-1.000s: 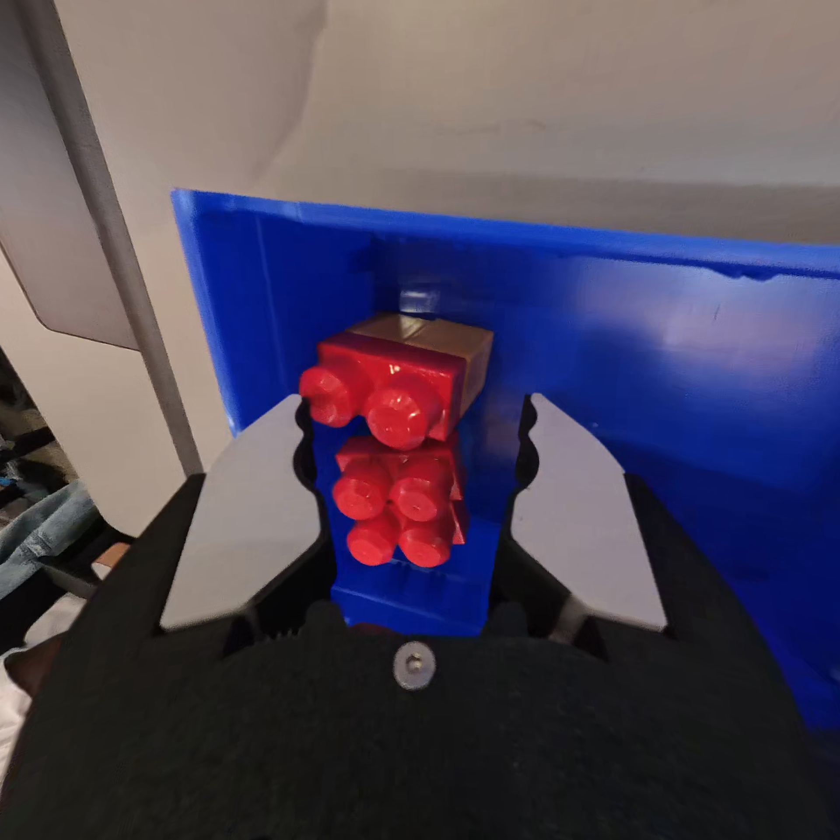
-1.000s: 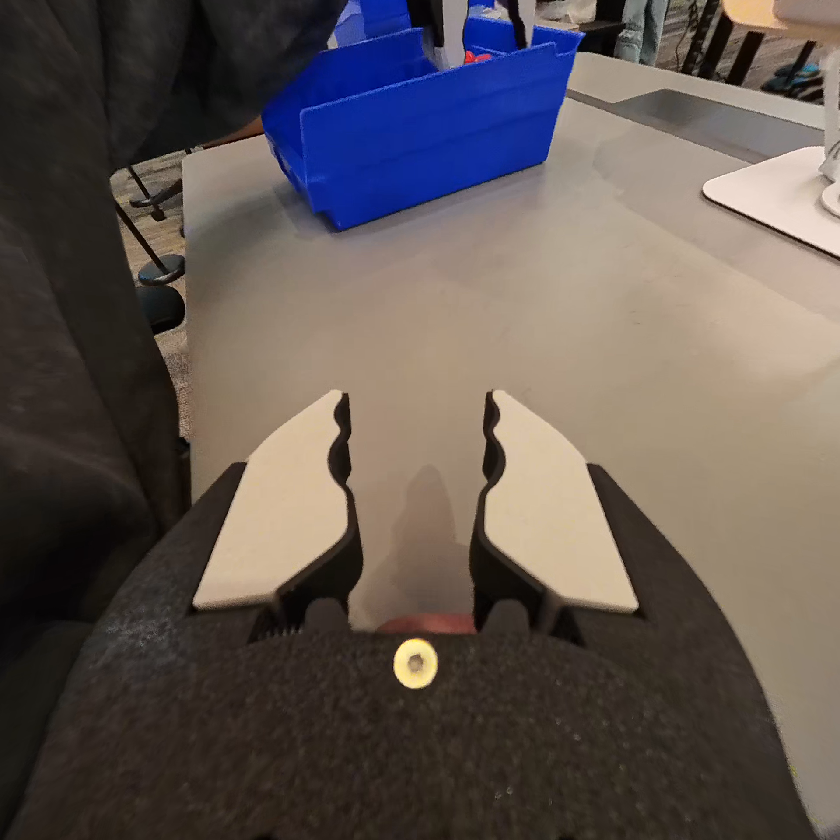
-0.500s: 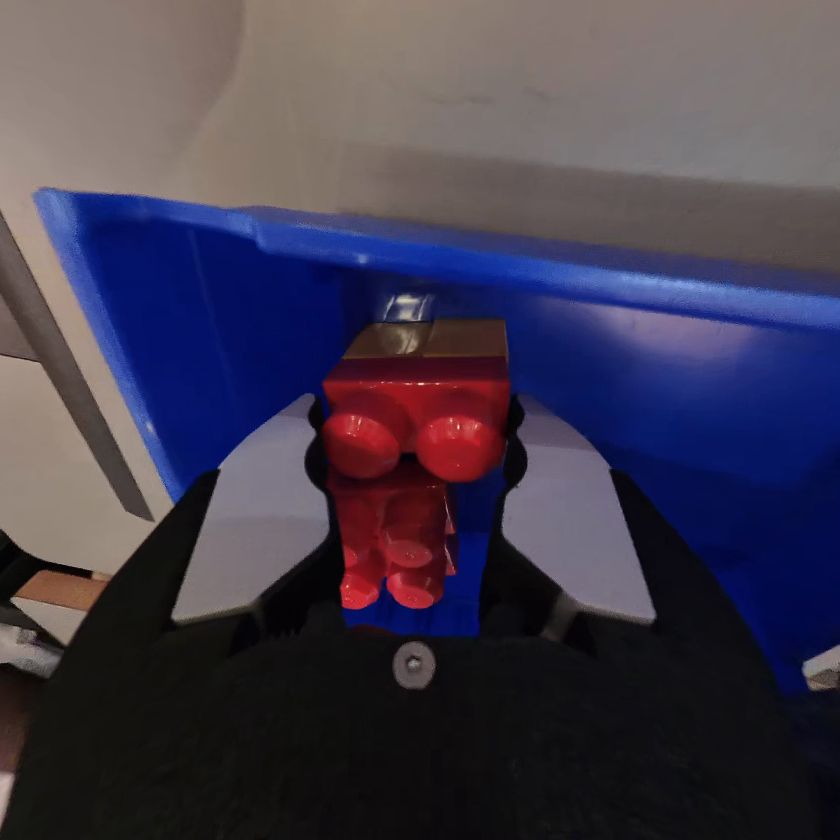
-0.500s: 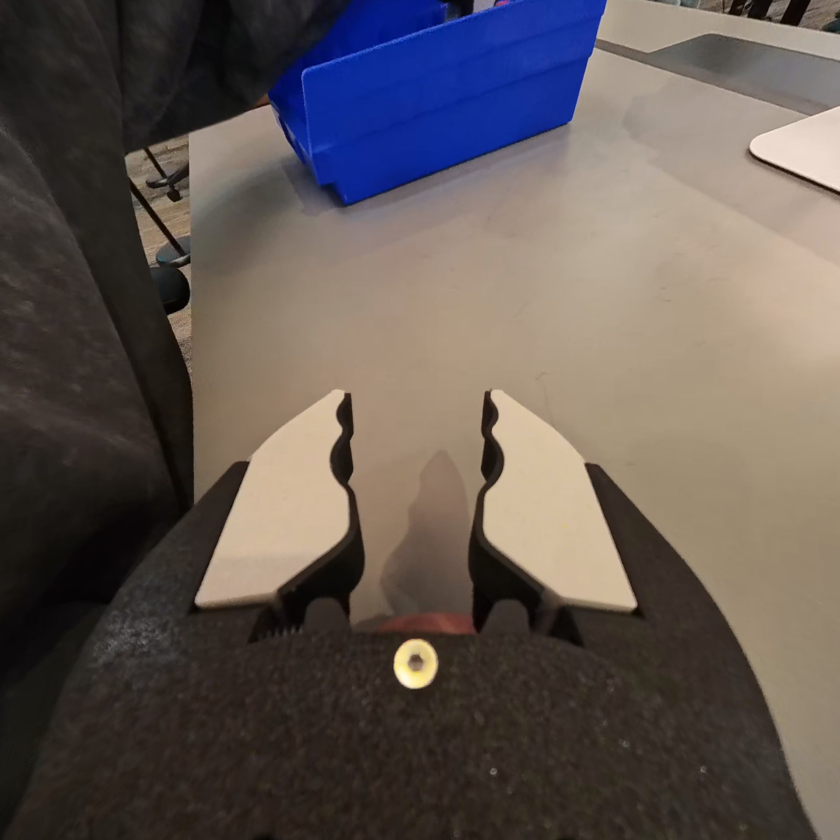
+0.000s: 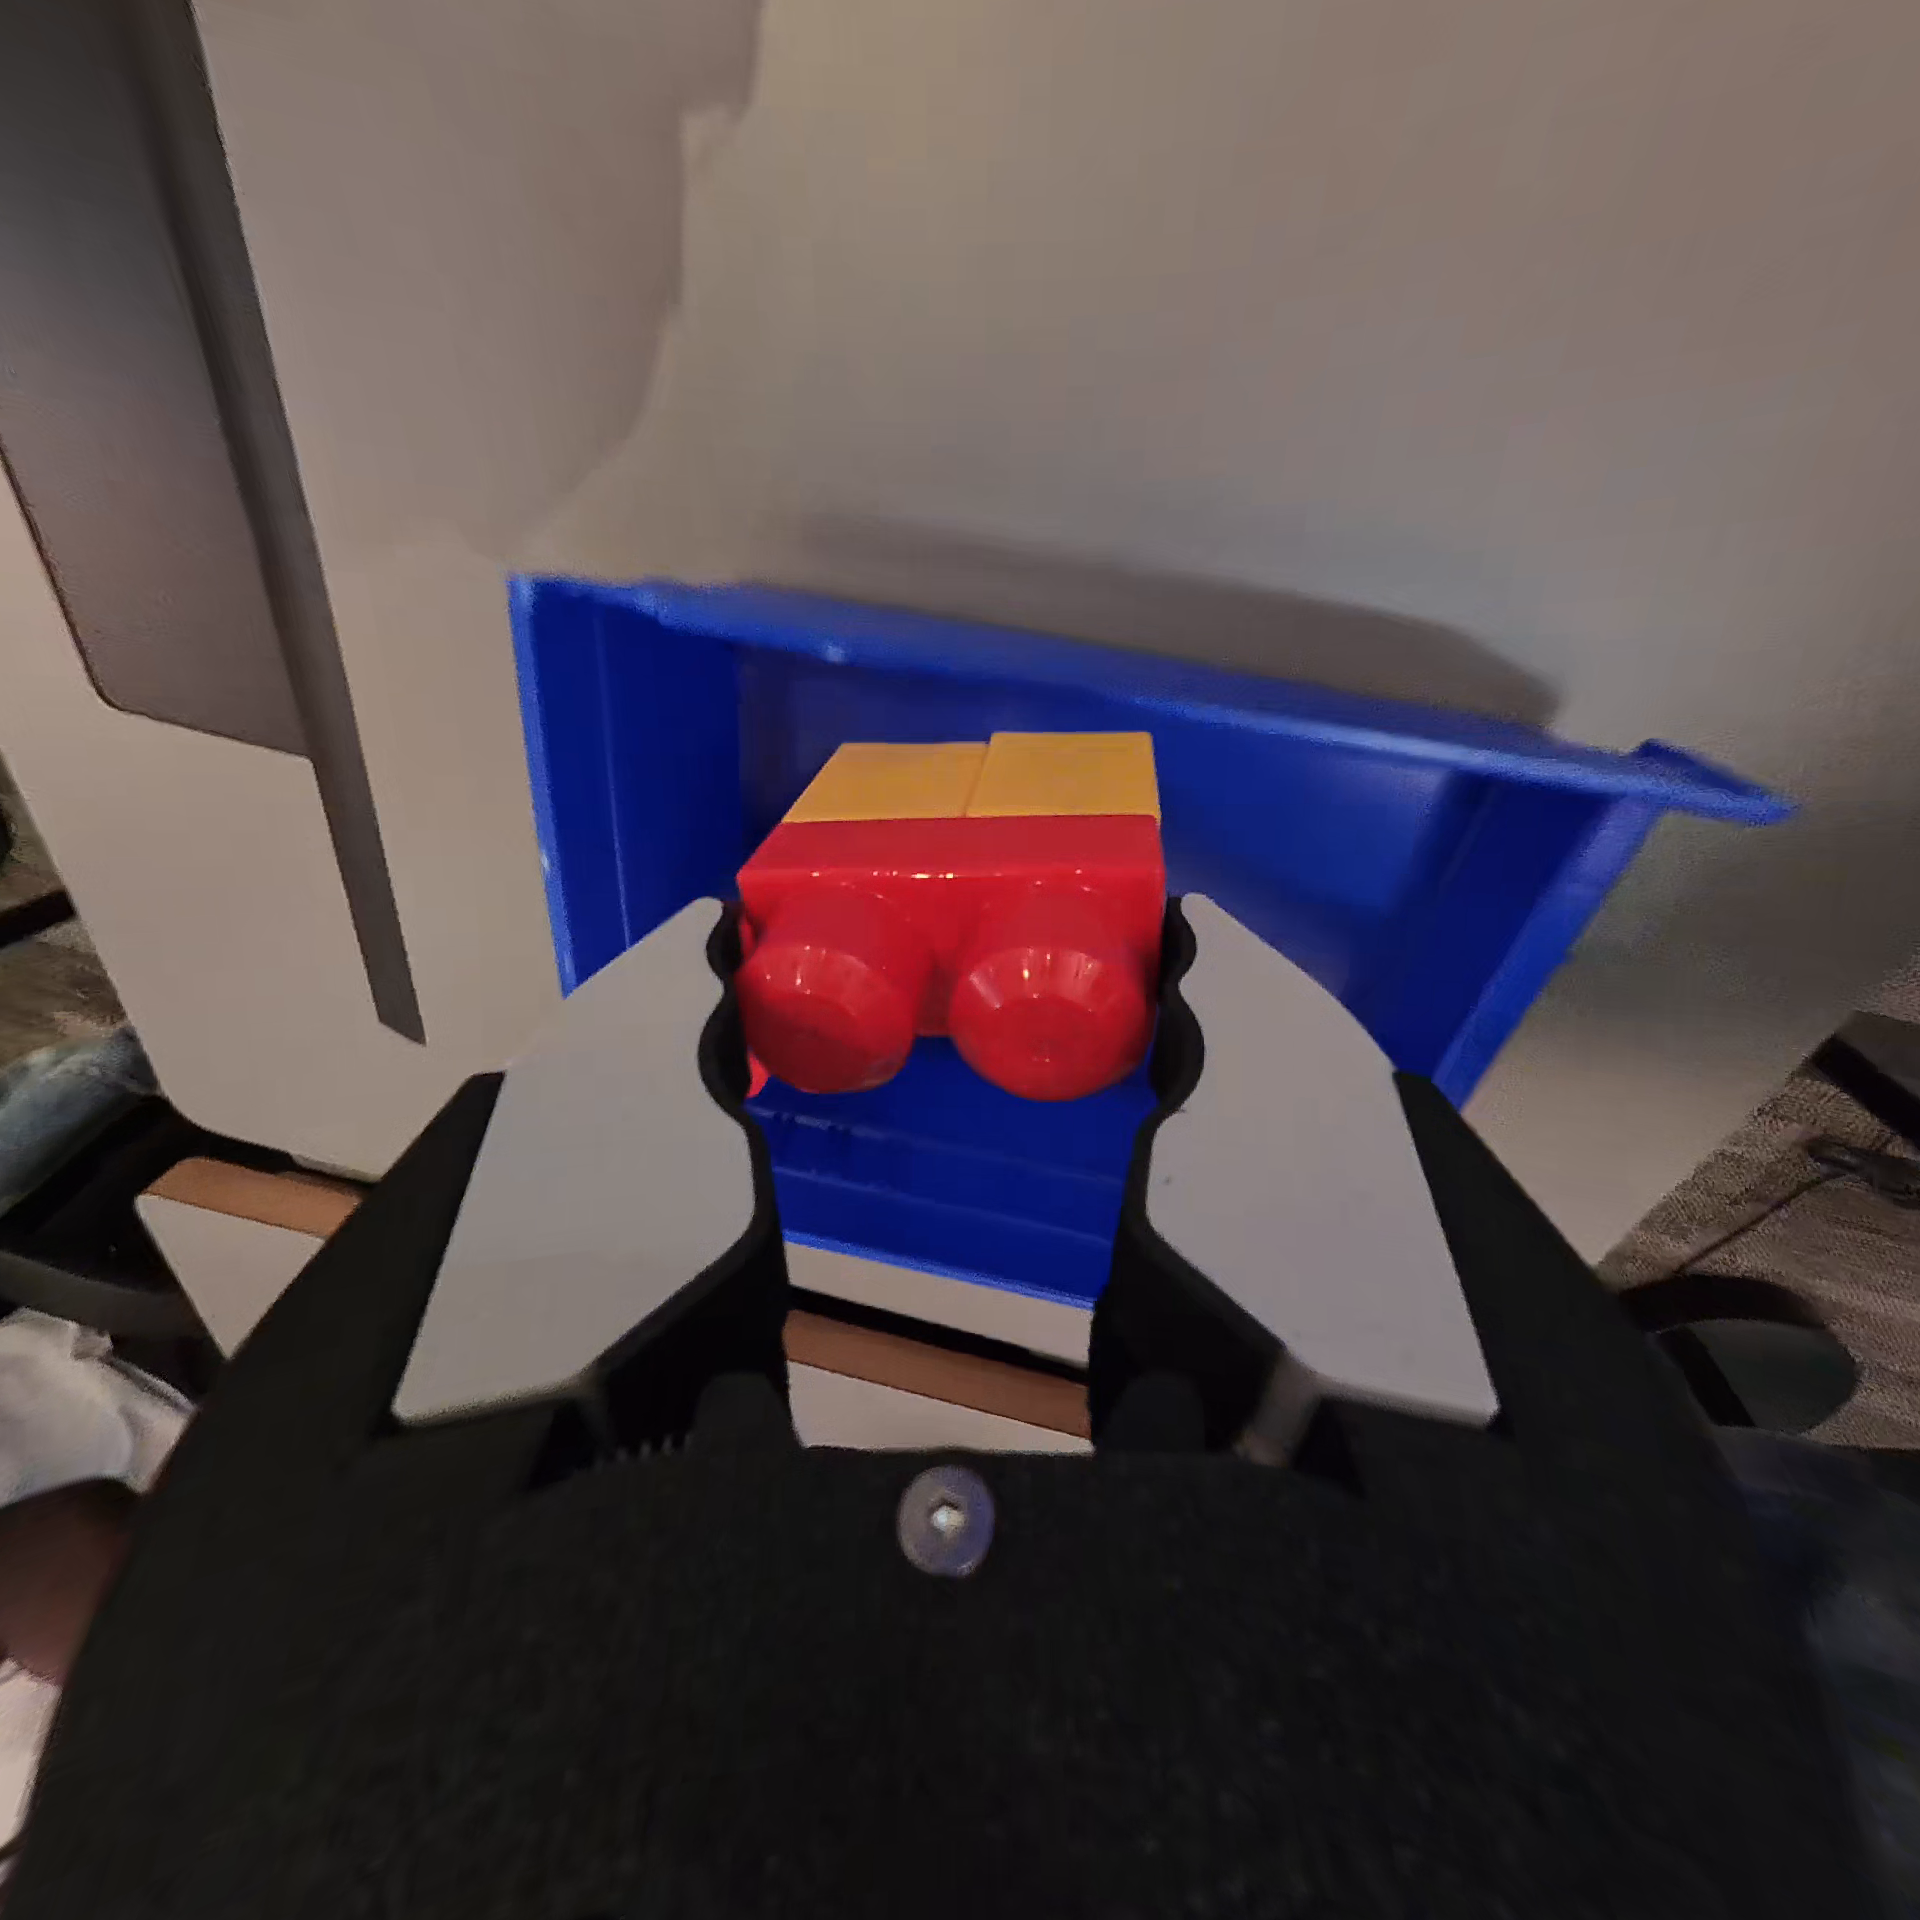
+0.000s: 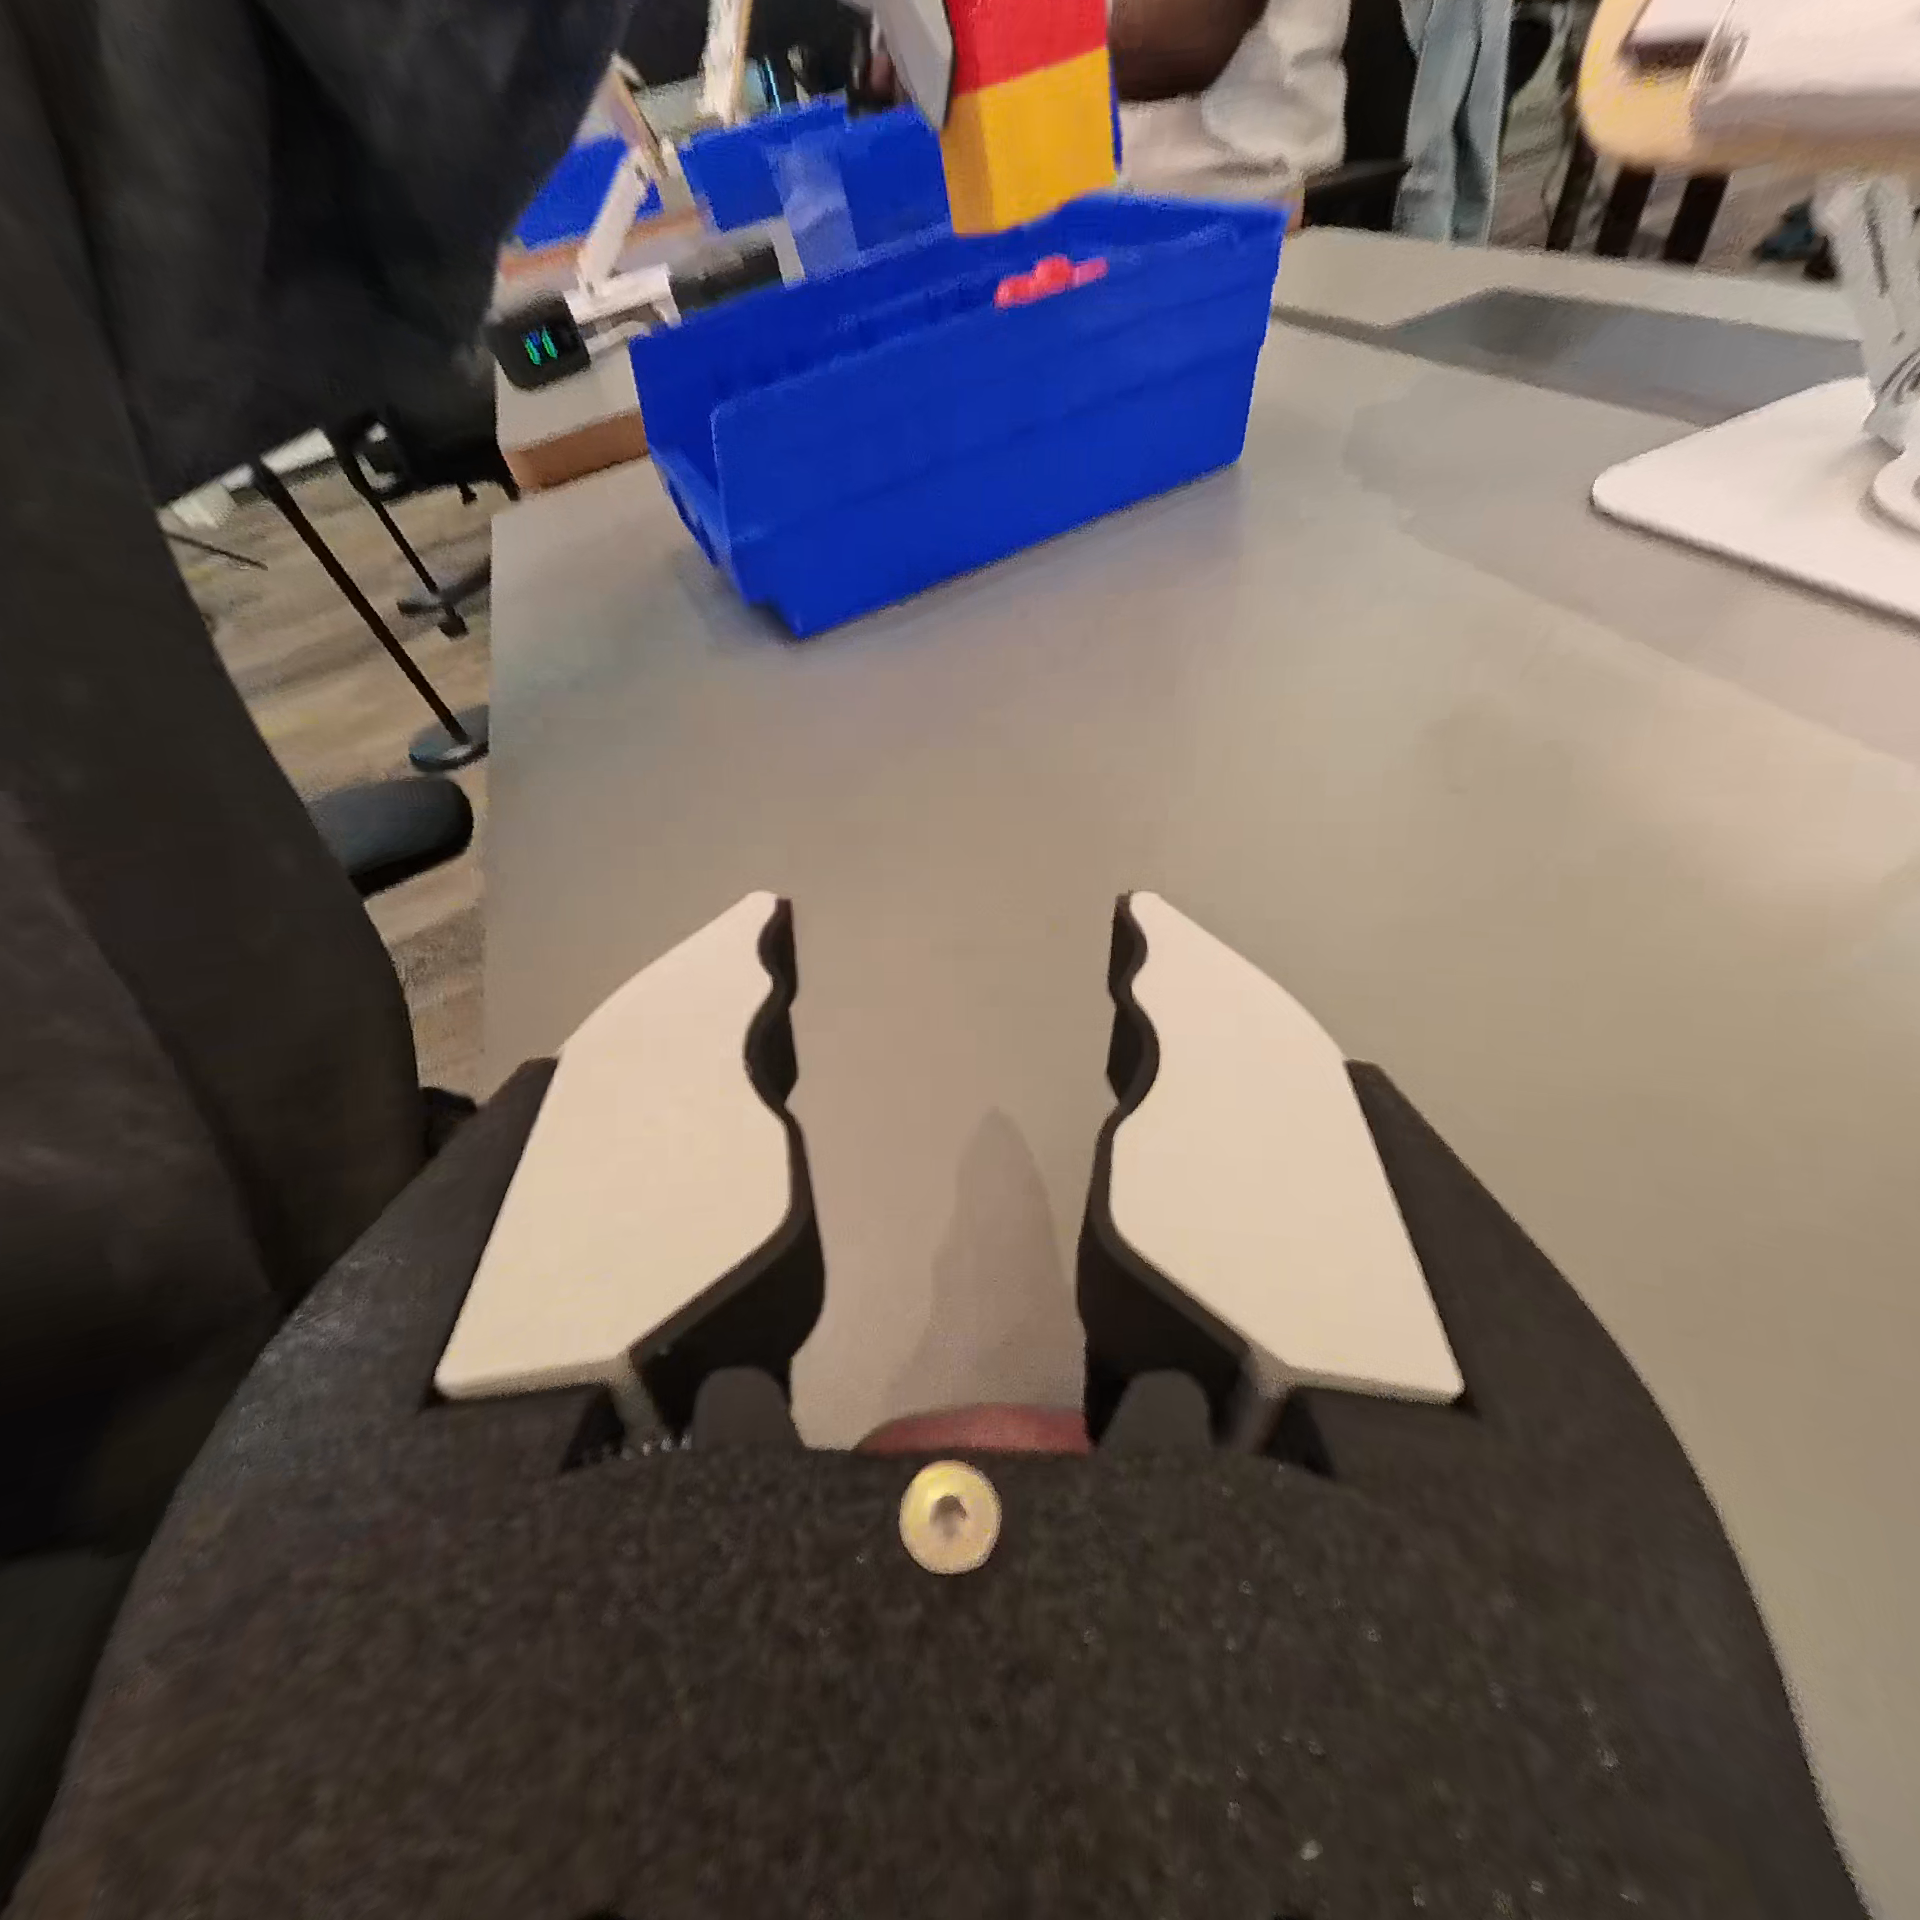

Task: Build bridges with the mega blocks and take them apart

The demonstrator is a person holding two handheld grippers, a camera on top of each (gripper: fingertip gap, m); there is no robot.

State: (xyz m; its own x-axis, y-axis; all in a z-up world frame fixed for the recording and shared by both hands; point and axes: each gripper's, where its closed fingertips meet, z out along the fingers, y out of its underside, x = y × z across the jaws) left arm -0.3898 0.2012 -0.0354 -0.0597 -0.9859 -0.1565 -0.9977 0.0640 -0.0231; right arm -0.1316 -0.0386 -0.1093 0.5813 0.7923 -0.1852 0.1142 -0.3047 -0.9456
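My left gripper [image 5: 951, 935] is shut on a red block [image 5: 951, 935] with two studs facing the camera and a yellow block [image 5: 977, 774] joined behind it. It holds the pair above the blue bin [image 5: 1351, 883]. The right wrist view shows the same stack [image 6: 1029, 135] held above the bin [image 6: 966, 436], with another red block [image 6: 1049, 281] left inside. My right gripper [image 6: 951, 966] is open and empty, low over the grey table [image 6: 1351, 883].
A white stand base [image 6: 1766, 509] sits at the table's right side. The table's left edge drops to the floor, with chair legs [image 6: 395, 644] there. A person's dark sleeve [image 6: 156, 727] fills the left of the right wrist view. Left tips to right tips: about 35 centimetres.
My left gripper closed on the red and yellow stack and lifted it out of the bin, leaving the other red block behind. My right gripper stayed open and tilted up slightly.
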